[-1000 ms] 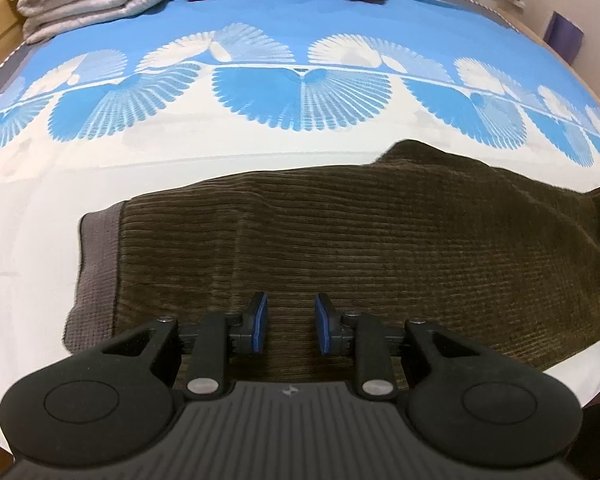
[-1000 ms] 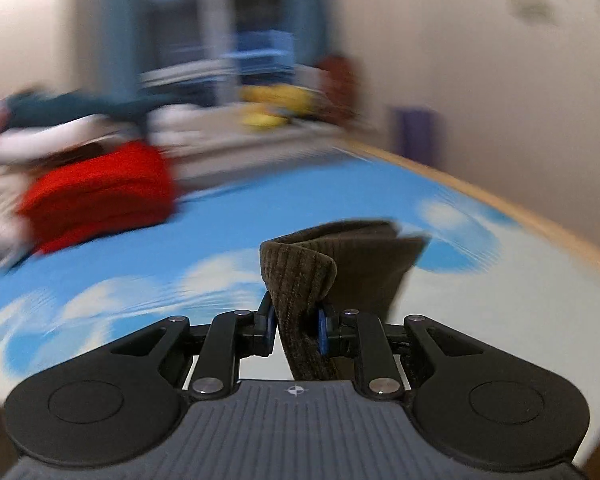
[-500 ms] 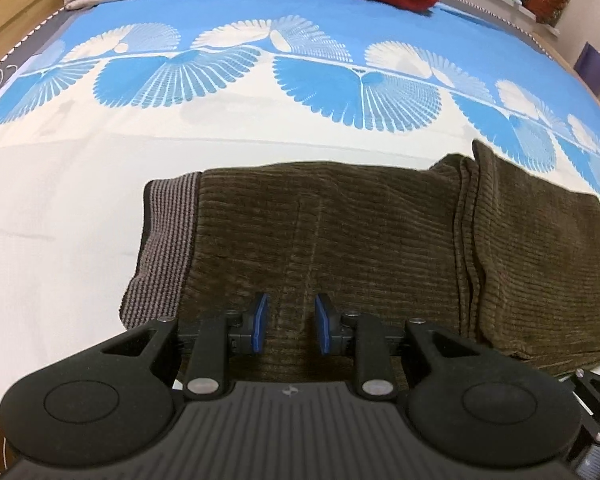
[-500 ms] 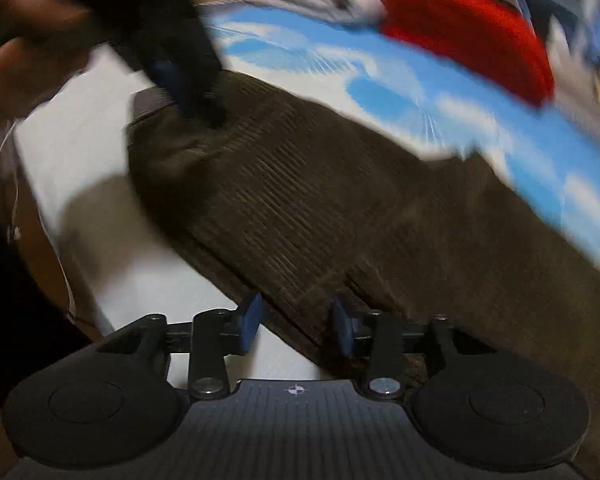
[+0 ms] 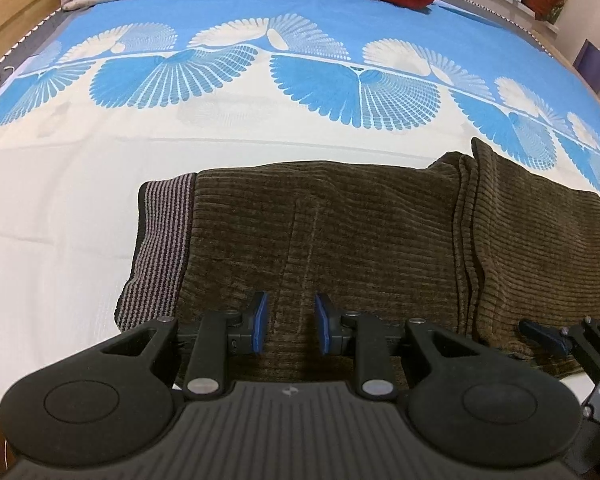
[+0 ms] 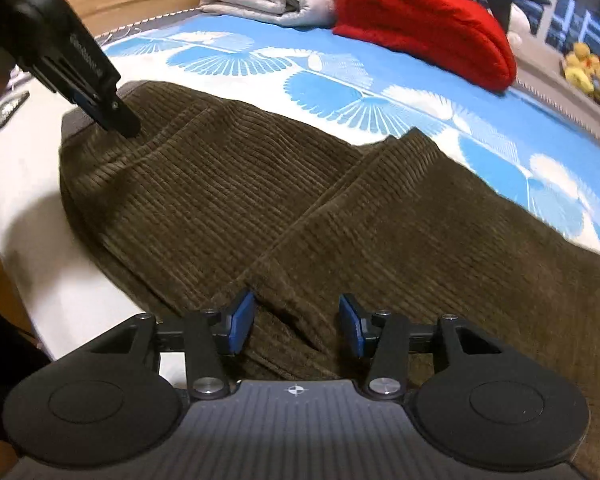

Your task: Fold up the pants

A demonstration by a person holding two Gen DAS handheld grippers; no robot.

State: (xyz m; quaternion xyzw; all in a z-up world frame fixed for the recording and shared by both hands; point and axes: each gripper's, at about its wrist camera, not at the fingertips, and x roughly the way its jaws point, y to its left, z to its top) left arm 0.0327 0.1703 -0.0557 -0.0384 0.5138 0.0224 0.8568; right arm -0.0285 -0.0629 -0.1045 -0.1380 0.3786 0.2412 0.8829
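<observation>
Right tool tilts down over pants (jaws opening).

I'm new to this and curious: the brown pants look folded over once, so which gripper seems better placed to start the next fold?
Probably the right gripper: its jaws are opening over the pants, by the folded-over leg edge. The left gripper is near the waistband.

left gripper parted, right gripper opening

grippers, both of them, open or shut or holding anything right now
left gripper: open, holding nothing, over the pants
right gripper: jaws opening, pants fold between them, not gripped
</observation>
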